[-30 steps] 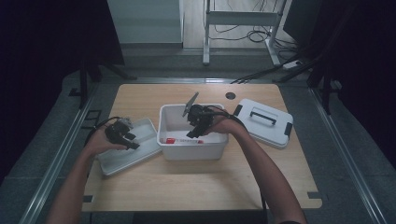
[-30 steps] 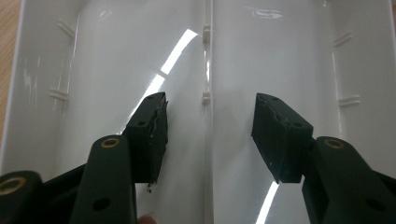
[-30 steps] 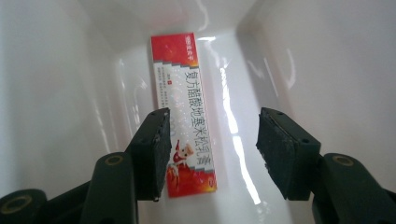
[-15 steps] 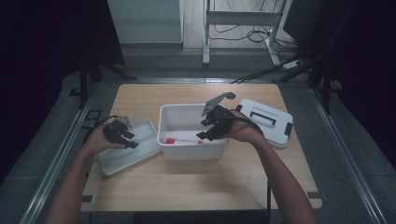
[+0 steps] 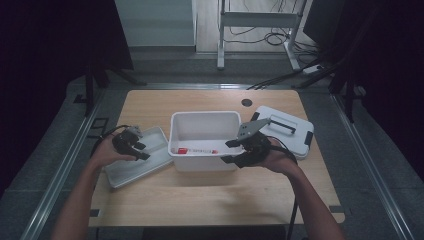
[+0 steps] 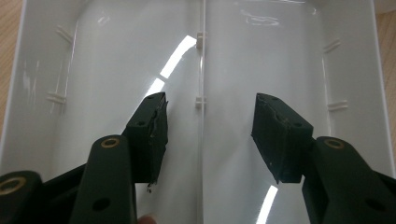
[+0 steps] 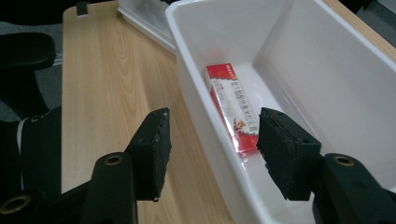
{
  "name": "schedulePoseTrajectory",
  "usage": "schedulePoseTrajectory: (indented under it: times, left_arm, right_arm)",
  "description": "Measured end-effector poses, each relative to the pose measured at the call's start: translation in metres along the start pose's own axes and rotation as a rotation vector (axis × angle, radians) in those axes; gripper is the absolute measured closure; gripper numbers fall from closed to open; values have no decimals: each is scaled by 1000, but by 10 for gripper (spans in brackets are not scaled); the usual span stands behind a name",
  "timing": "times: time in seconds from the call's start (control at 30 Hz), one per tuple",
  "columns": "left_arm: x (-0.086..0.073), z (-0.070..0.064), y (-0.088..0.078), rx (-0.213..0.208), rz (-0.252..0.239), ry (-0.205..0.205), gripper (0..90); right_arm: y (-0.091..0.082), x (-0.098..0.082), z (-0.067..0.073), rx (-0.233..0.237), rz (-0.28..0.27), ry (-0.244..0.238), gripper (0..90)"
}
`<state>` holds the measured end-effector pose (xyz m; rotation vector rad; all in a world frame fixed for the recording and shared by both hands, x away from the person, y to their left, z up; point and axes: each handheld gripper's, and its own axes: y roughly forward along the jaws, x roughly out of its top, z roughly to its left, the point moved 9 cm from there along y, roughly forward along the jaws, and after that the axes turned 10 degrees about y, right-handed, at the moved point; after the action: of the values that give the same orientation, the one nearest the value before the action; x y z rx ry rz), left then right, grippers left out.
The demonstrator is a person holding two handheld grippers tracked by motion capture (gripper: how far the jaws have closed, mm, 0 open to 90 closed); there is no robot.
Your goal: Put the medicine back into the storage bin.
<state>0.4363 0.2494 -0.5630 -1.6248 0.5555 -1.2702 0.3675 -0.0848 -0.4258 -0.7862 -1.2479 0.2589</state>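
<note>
Fingers (image 7: 289, 154) of the right gripper (image 7: 212, 154) straddle the bin wall (image 7: 196, 112), red box (image 7: 233, 109) just beyond.

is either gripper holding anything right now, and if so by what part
Nothing is held. The left gripper hangs open over the tray; the right gripper is open, straddling the bin's wall without pressing it.

Glossy white plastic bin (image 7: 299, 70) and tray (image 6: 112, 60); matt light wood surface (image 5: 210, 195); glossy red-and-white carton (image 7: 233, 109); rough black fingers (image 7: 156, 144).
</note>
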Motion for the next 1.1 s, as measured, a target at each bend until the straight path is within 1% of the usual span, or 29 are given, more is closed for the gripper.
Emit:
schedulePoseTrajectory:
  times: [0.07, 0.17, 0.2, 0.23, 0.33, 0.37, 0.4, 0.43, 0.47, 0.53, 0.6, 0.73, 0.97, 1.1]
  left_arm:
    - [0, -1, 0, -3, -1, -1, 458]
    - [1, -1, -1, -1, -8, -1, 458]
    - [1, -1, -1, -1, -8, -1, 458]
    - [1, -2, -1, -1, -7, -1, 458]
    - [1, -1, 0, 1, -4, 5, 458]
    - [1, -2, 0, -4, -6, 0, 459]
    - [1, -2, 0, -8, -4, 8, 459]
    - [1, -2, -1, -8, -14, 3, 458]
    - [1, -1, -1, -6, -13, 7, 459]
    - [0, -1, -2, -3, -8, 6, 459]
    - [0, -1, -3, -1, -7, 6, 459]
    - [-1, -1, -2, -3, 2, 8, 461]
    - [-2, -1, 4, -1, 26, 11, 475]
    - [-7, -1, -1, 5, 40, 6, 482]
  right_arm:
    - [0, -6, 2, -3, -5, 4, 437]
    - [1, -17, 7, -9, -8, -3, 434]
    - [1, -20, 9, -6, -14, 4, 434]
    - [1, -23, 11, 0, -21, 2, 434]
    - [3, -32, 15, -4, -23, -1, 433]
    - [4, -37, 16, -5, -25, -4, 431]
    - [4, -39, 17, -5, -29, -1, 431]
    - [5, -41, 18, -5, -30, 1, 431]
    - [6, -46, 19, -4, -28, 1, 429]
    - [8, -52, 22, -4, -26, -2, 426]
    - [10, -59, 26, 0, -30, 2, 426]
    - [16, -74, 31, 3, -20, 11, 419]
    - [25, -92, 32, -5, -7, 33, 417]
    - [29, -100, 35, 0, -2, 47, 416]
